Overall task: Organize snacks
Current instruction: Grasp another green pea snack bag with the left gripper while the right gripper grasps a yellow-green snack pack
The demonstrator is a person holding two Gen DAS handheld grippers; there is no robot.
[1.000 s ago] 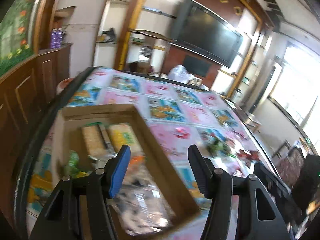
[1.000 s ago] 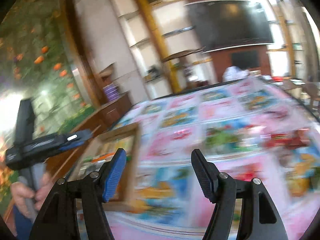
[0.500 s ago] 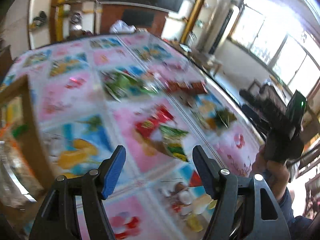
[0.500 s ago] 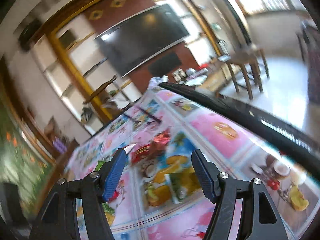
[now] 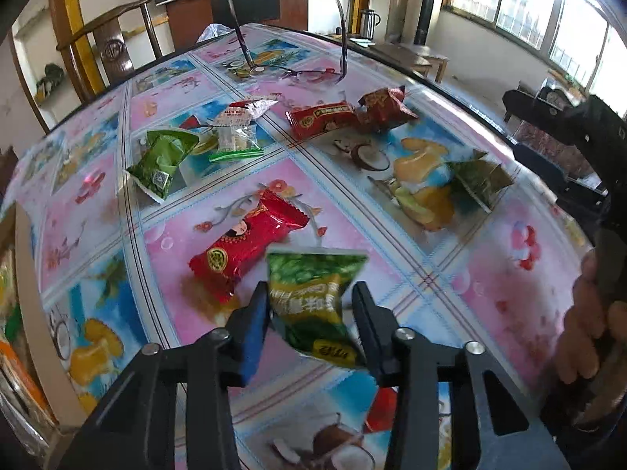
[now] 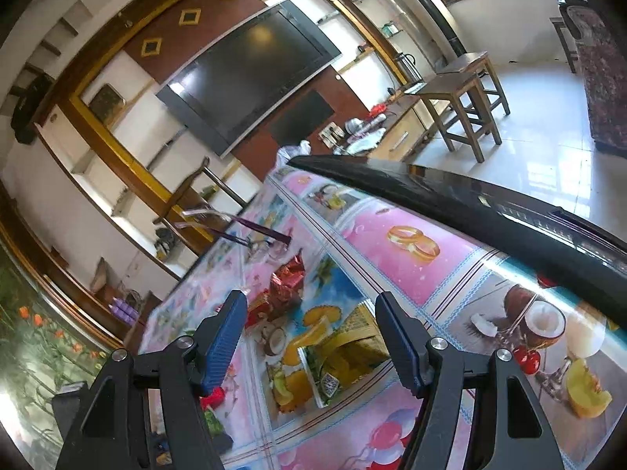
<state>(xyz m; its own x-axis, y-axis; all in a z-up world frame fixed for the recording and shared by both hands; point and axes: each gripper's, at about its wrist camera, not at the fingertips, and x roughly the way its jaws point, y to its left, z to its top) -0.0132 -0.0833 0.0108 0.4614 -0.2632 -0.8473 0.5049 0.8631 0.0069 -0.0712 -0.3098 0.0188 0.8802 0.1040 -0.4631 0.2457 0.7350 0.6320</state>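
**Left gripper closing on green snack pack, right gripper idle and wide**

Left gripper (image 5: 311,313): jaws closing, green-and-yellow snack pack (image 5: 313,297) between them. Left blue pad looks to touch the pack's edge; right finger contact unclear, so can't confirm a firm grip. Pack sits tilted, upper edge toward the desk (image 5: 450,270) centre.

Just beyond it, touching or nearly so: red snack pack (image 5: 247,243) lying flat on the desk. Further back: green pouch (image 5: 160,162), clear packet with green strip (image 5: 235,137), long red pack (image 5: 323,117) next to a crinkled dark red pack (image 5: 382,107). Off to the right, another green pack (image 5: 480,180). Eyeglasses (image 5: 290,72) at the far edge, temples up.

Right gripper (image 6: 309,337): jaws wide, nothing between them, hovering above the desk near its black rim. Yellow-green pack (image 6: 345,352) lies on the desk below it. Dark red pack (image 6: 288,280) further out.

Person's hand (image 5: 591,329) on the right gripper handle is visible at the right of the left wrist view.
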